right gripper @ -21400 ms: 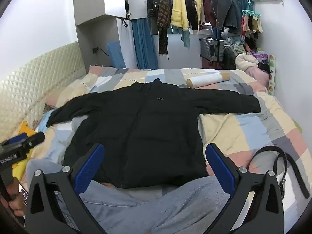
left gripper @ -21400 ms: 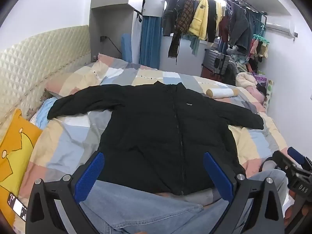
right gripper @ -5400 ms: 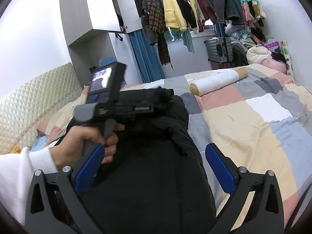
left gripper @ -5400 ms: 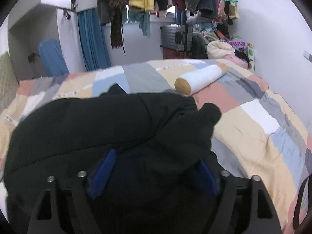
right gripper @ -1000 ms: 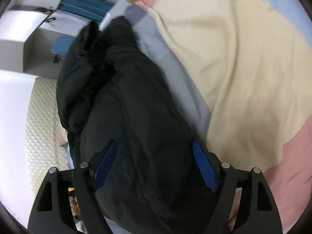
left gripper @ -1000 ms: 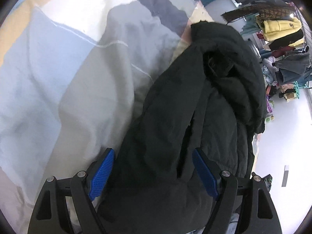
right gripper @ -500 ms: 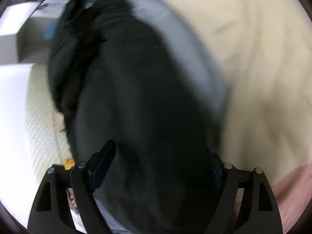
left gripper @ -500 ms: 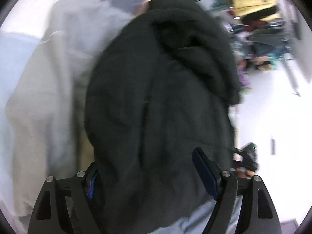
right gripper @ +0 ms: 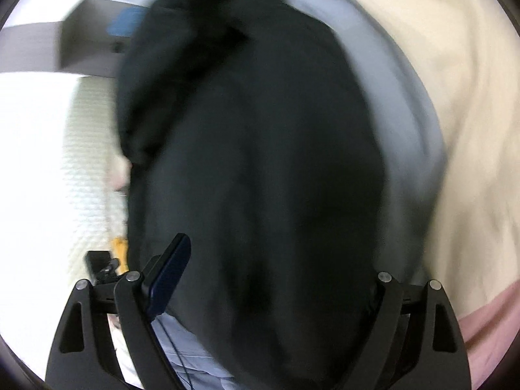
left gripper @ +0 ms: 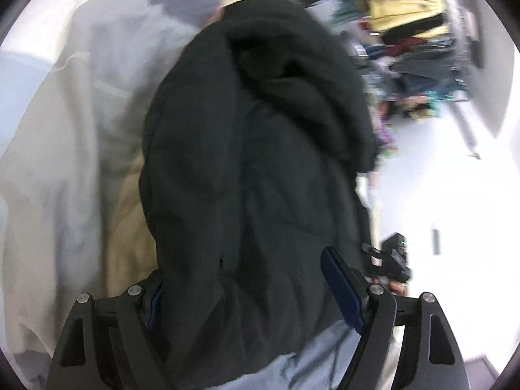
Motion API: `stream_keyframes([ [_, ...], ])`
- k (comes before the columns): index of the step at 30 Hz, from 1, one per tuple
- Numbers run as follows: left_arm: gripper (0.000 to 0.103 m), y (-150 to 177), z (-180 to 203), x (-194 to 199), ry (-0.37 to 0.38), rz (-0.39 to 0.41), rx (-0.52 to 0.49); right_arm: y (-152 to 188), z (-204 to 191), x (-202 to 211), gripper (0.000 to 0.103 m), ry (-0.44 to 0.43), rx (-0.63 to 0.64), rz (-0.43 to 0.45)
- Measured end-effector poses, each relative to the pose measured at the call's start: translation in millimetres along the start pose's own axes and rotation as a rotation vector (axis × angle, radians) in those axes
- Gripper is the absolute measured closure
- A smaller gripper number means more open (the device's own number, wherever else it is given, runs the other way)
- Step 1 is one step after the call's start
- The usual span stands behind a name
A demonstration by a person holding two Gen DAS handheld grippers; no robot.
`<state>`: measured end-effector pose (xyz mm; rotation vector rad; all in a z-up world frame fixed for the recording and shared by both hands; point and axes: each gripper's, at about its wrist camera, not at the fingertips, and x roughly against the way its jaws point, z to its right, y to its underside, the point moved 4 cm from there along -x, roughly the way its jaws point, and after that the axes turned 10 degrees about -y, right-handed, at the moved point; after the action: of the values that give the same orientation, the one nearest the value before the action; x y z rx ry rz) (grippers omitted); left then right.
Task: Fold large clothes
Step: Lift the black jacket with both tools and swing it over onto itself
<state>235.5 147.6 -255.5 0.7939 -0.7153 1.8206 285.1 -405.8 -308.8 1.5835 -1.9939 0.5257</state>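
A black puffy jacket [left gripper: 253, 130], folded into a long narrow bundle, lies on the patchwork bedspread [left gripper: 65, 130]. Its near end bulges between the fingers of my left gripper [left gripper: 250, 292], which stands wide open. Fabric covers the left pad, and the right pad [left gripper: 341, 289] shows bare beside the cloth. In the right wrist view the jacket [right gripper: 253, 146] fills the gap of my right gripper [right gripper: 276, 279], also wide open. Its left pad [right gripper: 169, 273] is bare and its right pad is hidden under the cloth. Both views are blurred.
The person's blue jeans [left gripper: 312, 357] lie under the jacket's near end. A cream quilted headboard [right gripper: 87, 162] stands left of the jacket, and hanging clothes [left gripper: 406, 16] are on a rail beyond the bed. Each gripper shows in the other's view: right gripper [left gripper: 393, 260], left gripper [right gripper: 100, 266].
Both grippers have pushed further onto the jacket's near end and rolled. One pad of each has slipped out of sight under the cloth, and the jacket fills more of both views.
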Motion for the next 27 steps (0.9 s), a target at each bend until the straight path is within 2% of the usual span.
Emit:
stream_keyframes([
  [2, 0.022, 0, -2, -10, -0.051, -0.024, 0.013, 1, 17, -2, 0.017, 0.074, -0.058, -0.007],
  [6, 0.022, 0, -9, -24, -0.124, -0.063, 0.039, 1, 13, -2, 0.017, 0.075, -0.041, -0.009],
  [8, 0.022, 1, -12, -28, -0.137, -0.066, 0.049, 3, -6, -6, 0.017, 0.032, 0.012, -0.020],
  [13, 0.022, 5, 10, -22, -0.075, -0.045, -0.047, 13, -53, 1, 0.017, -0.095, 0.193, -0.003],
  [16, 0.022, 10, 29, -13, -0.014, -0.014, -0.106, 16, -54, 10, 0.024, -0.051, 0.222, 0.033],
  [17, 0.022, 12, 34, -14, -0.010, -0.011, -0.115, 15, -50, 10, 0.031, -0.037, 0.216, 0.035],
  [18, 0.028, 13, 36, -14, -0.021, -0.008, -0.126, 16, -53, 3, 0.042, -0.025, 0.211, 0.039],
  [19, 0.039, 15, 35, -14, -0.045, -0.003, -0.138, 16, -53, 1, 0.048, -0.012, 0.207, 0.045],
  [20, 0.045, 15, 36, -13, -0.065, -0.002, -0.148, 15, -53, 2, 0.060, -0.009, 0.208, 0.050],
  [21, 0.058, 16, 35, -10, -0.098, 0.007, -0.162, 13, -52, 6, 0.067, -0.014, 0.215, 0.060],
  [22, 0.069, 16, 36, -8, -0.148, 0.025, -0.177, 14, -55, 9, 0.069, -0.040, 0.231, 0.073],
  [23, 0.072, 16, 35, -7, -0.167, 0.039, -0.172, 12, -54, 15, 0.074, -0.060, 0.247, 0.078],
  [24, 0.078, 16, 34, -4, -0.164, 0.049, -0.146, 15, -59, 17, 0.080, -0.065, 0.274, 0.084],
  [25, 0.085, 15, 31, -1, -0.168, 0.056, -0.135, 18, -65, 16, 0.083, -0.052, 0.291, 0.085],
  [27, 0.090, 17, 31, 9, -0.165, 0.084, -0.112, 24, -72, 18, 0.090, -0.019, 0.329, 0.085],
])
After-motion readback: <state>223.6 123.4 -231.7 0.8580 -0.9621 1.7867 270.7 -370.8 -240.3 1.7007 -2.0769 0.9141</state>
